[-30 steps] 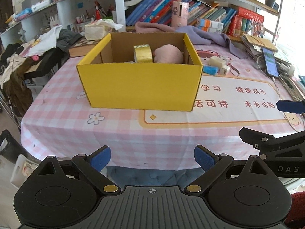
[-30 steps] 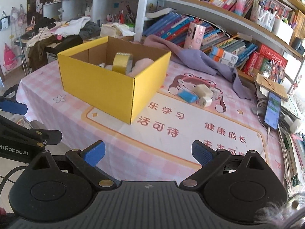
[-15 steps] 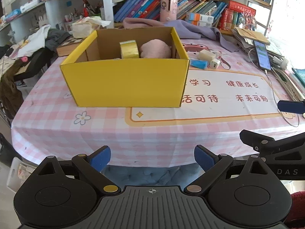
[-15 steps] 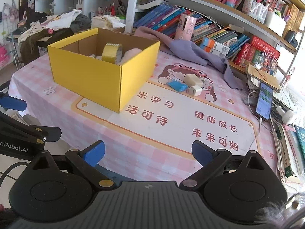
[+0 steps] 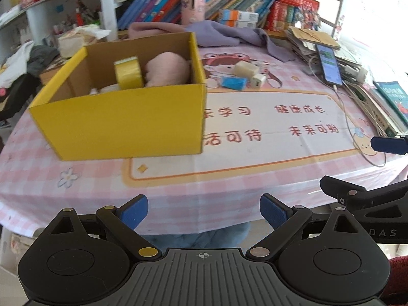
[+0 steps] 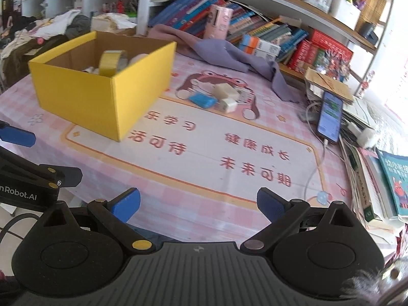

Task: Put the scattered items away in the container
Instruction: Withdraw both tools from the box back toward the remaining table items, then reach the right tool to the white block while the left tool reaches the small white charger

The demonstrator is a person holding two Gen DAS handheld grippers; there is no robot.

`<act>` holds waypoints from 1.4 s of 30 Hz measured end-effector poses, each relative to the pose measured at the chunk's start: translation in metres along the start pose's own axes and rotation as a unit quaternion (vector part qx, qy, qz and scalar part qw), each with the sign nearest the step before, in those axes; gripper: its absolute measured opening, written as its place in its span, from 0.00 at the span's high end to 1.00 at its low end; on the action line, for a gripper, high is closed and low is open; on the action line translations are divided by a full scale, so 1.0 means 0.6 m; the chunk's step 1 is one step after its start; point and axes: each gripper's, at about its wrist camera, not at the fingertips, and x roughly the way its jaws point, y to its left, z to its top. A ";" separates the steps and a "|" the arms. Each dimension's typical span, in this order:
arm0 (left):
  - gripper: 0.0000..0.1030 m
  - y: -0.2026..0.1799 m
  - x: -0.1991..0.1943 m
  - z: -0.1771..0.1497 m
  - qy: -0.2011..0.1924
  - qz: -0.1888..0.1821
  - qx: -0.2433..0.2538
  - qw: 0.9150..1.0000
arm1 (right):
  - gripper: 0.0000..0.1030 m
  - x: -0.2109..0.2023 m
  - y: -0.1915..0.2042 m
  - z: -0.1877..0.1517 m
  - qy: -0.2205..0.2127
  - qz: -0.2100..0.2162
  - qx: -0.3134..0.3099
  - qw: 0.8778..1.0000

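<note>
A yellow cardboard box (image 5: 122,125) (image 6: 84,97) stands on the pink checked tablecloth, holding a roll of yellow tape (image 5: 128,72) (image 6: 111,62) and a pink soft item (image 5: 167,68). Right of it lie a blue packet (image 5: 233,83) (image 6: 202,100), a cream block (image 5: 246,68) (image 6: 224,90) and a small white cube (image 5: 257,80) (image 6: 228,105). My left gripper (image 5: 203,213) is open and empty at the table's near edge. My right gripper (image 6: 199,205) is open and empty, also at the near edge, right of the left one.
A phone (image 6: 330,116) on a cable lies at the right among stacked books (image 6: 377,186). A purple cloth (image 6: 221,53) and a pink cylinder (image 6: 219,21) sit at the back before the bookshelf. Clothes pile up far left (image 6: 38,33).
Both grippers have risen and shifted right, so the box sits further left in view and more of its inside shows. Both stay open and empty.
</note>
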 end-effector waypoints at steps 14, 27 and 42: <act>0.07 -0.085 0.063 0.043 0.019 -0.048 0.059 0.997 | 0.04 0.039 -0.103 -0.006 0.022 -0.051 0.052 0.997; 0.07 -0.137 0.116 0.114 0.000 -0.052 0.050 0.997 | 0.04 0.097 -0.193 0.042 0.013 -0.044 0.038 0.998; 0.07 -0.181 0.180 0.219 -0.024 0.011 0.039 0.999 | 0.06 0.196 -0.298 0.137 -0.024 0.028 0.025 0.999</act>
